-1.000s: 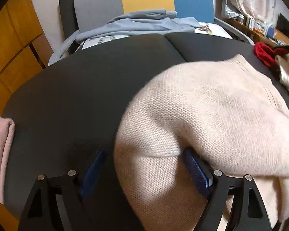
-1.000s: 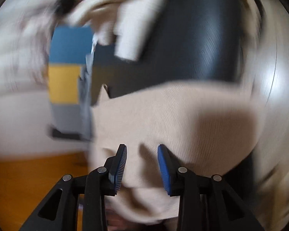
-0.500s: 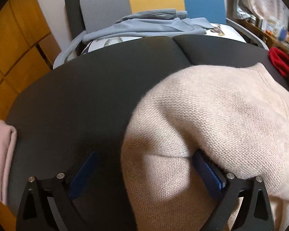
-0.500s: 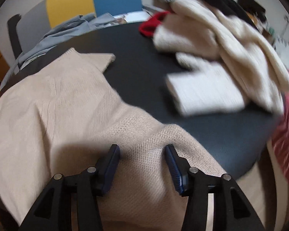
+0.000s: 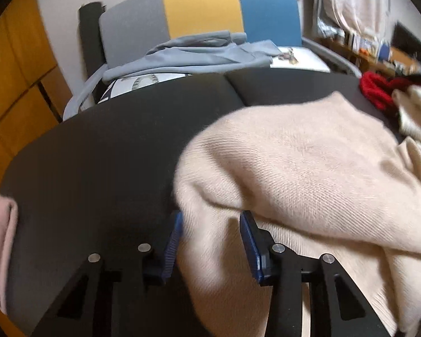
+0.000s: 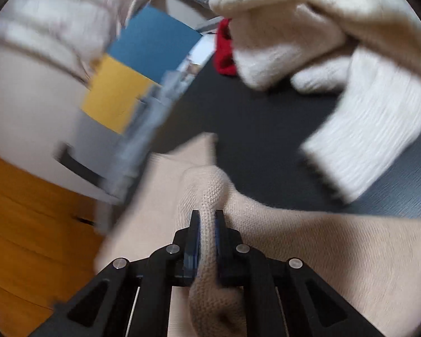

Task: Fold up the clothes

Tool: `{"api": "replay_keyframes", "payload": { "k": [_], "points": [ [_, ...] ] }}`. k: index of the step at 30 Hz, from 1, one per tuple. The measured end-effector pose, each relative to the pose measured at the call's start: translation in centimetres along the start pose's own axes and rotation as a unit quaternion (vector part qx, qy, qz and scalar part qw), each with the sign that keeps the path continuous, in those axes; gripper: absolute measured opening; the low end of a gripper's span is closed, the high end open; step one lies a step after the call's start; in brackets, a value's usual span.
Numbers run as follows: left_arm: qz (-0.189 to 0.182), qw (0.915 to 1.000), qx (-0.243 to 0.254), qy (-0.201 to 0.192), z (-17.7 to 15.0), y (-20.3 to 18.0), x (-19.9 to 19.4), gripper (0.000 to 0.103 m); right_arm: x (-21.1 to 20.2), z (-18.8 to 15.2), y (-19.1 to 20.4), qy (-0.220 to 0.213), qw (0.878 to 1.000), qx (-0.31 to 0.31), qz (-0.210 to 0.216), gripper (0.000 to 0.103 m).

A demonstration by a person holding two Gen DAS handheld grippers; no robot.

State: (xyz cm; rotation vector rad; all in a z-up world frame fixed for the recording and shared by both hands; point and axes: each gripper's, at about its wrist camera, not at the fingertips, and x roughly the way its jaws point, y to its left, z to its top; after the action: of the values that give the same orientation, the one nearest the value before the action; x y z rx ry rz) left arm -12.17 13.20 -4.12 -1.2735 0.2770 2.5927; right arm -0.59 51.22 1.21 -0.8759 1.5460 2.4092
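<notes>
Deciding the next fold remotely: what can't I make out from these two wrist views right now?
- Beige sweater: hem and sleeves cut off by the left wrist view's lower and right edges.
- Left gripper, closing: knit bunched between the fingers hides pad contact.
- Right gripper, closing on a sweater fold: background motion-blurred.
- Red garment: mostly hidden by the white sweater.

text: none legible | labels: none | brands: none | numbers: none
</notes>
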Motion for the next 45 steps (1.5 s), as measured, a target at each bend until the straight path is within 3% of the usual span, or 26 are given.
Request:
{"api": "replay_keyframes", "payload": {
  "k": [3, 6, 11, 14, 19, 23, 26, 28, 33, 35, 38, 42, 43, 45],
  "points": [
    [-0.008, 0.999, -0.044, 0.0, -0.2, 2.9, -1.2, 0.055, 0.1, -0.5, 3.9, 0.01, 0.998, -0.005, 0.066, 0.008],
    [-0.007, 0.9973, -0.074, -0.002, -0.6, 5.8, -2.1, 0.056, 1.5, -1.8, 9.1, 0.038, 0.99, -0.021, 0.13, 0.008],
    [0.005, 0.9946, -0.104, -0.002, -2.0, 9.8, -3.4, 0.058, 5.5, -4.2, 18.1, 0.11, 0.969, -0.066, 0.21, 0.008],
    [0.004, 0.9923, -0.123, 0.006, -3.4, 11.6, -3.7, 0.064, 9.3, -7.2, 23.2, 0.169, 0.953, -0.096, 0.234, 0.008],
    [-0.022, 0.9876, -0.152, 0.033, -5.7, 13.2, -3.3, 0.065, 14.9, -12.3, 27.2, 0.243, 0.936, -0.132, 0.217, 0.008],
    [-0.031, 0.9873, -0.147, 0.05, -7.0, 12.4, -2.8, 0.065, 19.3, -15.3, 25.4, 0.285, 0.935, -0.136, 0.163, 0.008],
    [-0.053, 0.986, -0.142, 0.07, -7.6, 11.4, -2.4, 0.067, 20.0, -14.6, 22.9, 0.294, 0.936, -0.085, 0.173, 0.008],
    [-0.066, 0.9863, -0.129, 0.079, -7.8, 10.4, -2.2, 0.068, 18.4, -12.4, 22.4, 0.269, 0.943, -0.092, 0.174, 0.008],
    [-0.099, 0.987, -0.093, 0.085, -7.9, 7.0, -2.0, 0.082, 10.0, -2.6, 20.6, 0.134, 0.972, -0.146, 0.125, 0.008],
    [-0.109, 0.9866, -0.089, 0.082, -7.8, 6.1, -2.0, 0.085, 6.5, 1.2, 18.9, 0.071, 0.983, -0.148, 0.082, 0.008],
    [-0.101, 0.9882, -0.078, 0.085, -7.7, 4.8, -1.6, 0.091, 2.3, 5.4, 15.4, -0.006, 0.99, -0.142, 0.018, 0.008],
    [-0.077, 0.9913, -0.062, 0.087, -7.3, 3.4, -0.9, 0.096, -0.1, 8.7, 10.7, -0.052, 0.98, -0.158, -0.111, 0.014],
    [-0.073, 0.9916, -0.061, 0.087, -7.2, 3.1, -0.8, 0.096, -0.2, 9.2, 9.4, -0.053, 0.973, -0.165, -0.155, 0.023],
    [-0.07, 0.992, -0.061, 0.085, -7.1, 2.7, -0.6, 0.097, -0.2, 8.9, 7.9, -0.054, 0.945, -0.195, -0.257, 0.027]
  ]
}}
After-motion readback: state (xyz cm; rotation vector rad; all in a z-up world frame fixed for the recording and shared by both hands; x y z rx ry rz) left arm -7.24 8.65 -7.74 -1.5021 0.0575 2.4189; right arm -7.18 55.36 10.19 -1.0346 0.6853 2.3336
